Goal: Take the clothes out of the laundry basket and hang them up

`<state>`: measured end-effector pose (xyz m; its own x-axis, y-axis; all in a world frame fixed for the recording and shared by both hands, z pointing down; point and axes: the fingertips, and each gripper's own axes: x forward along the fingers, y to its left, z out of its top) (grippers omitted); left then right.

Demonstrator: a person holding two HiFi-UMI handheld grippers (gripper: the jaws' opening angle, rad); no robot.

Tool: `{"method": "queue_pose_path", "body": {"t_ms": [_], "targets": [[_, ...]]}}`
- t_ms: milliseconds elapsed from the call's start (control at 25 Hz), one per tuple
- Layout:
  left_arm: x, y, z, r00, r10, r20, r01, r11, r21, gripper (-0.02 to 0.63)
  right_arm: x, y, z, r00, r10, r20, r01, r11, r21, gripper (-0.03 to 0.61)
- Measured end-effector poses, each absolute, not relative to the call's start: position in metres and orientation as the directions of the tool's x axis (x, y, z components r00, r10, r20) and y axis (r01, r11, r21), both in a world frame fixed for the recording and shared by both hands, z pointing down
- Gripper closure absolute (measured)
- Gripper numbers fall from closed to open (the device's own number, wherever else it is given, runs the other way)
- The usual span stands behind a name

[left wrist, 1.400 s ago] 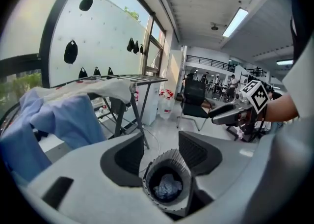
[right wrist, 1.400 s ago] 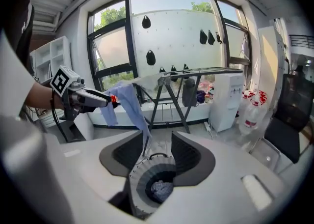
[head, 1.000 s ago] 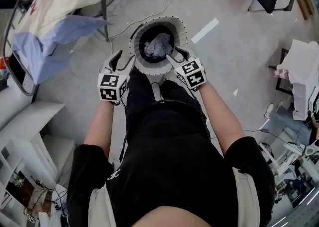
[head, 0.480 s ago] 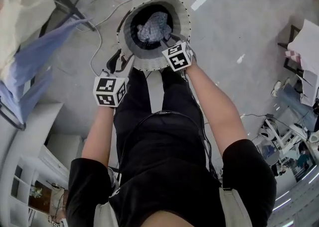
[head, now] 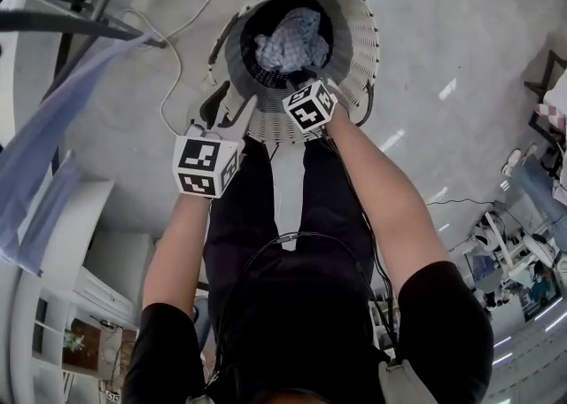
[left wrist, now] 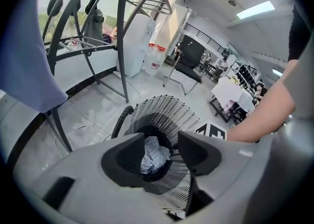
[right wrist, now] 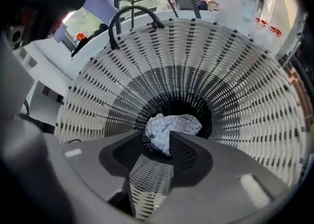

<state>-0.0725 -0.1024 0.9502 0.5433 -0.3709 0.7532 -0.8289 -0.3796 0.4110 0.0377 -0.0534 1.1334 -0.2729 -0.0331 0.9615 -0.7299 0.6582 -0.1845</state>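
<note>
Right gripper view: right gripper (right wrist: 156,139) jaws apart, nothing gripped, aimed down into laundry basket (right wrist: 235,70); pale crumpled cloth (right wrist: 174,122) on basket bottom, 12 o'clock past the tips; left gripper (left wrist: 162,142) jaws wide, empty, outside rim at basket's 7 o'clock in head view.

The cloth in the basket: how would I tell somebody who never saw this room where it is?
Find the white slatted basket on the grey floor, in front of the person. Look down into its dark bottom: the cloth is the crumpled pale blue-white lump there, the only thing inside.
</note>
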Motion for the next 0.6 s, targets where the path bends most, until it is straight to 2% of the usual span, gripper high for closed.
{"method": "queue_pose_path", "body": {"t_ms": [160,440,600], "targets": [[-0.081,-0.102,0.972,0.545,-0.351,0.761,-0.826,-0.381,0.416,0.393,0.04,-0.062,1.182,-0.224,-0.017,0.974,-0.754,0.637,-0.162,0.394],[-0.096,-0.087,1.0,0.544,-0.317,0.777,-0.824,-0.378,0.422,0.393,0.07,-0.077,1.261,-0.169,-0.02,0.985,-0.952,0.262,-0.158,0.403],[-0.093,-0.09,1.004,0.562,-0.313,0.765,-0.811,-0.387,0.438,0.393,0.071,-0.072,1.295,-0.183,0.025,0.983,-0.97,0.16,-0.185,0.407]]}}
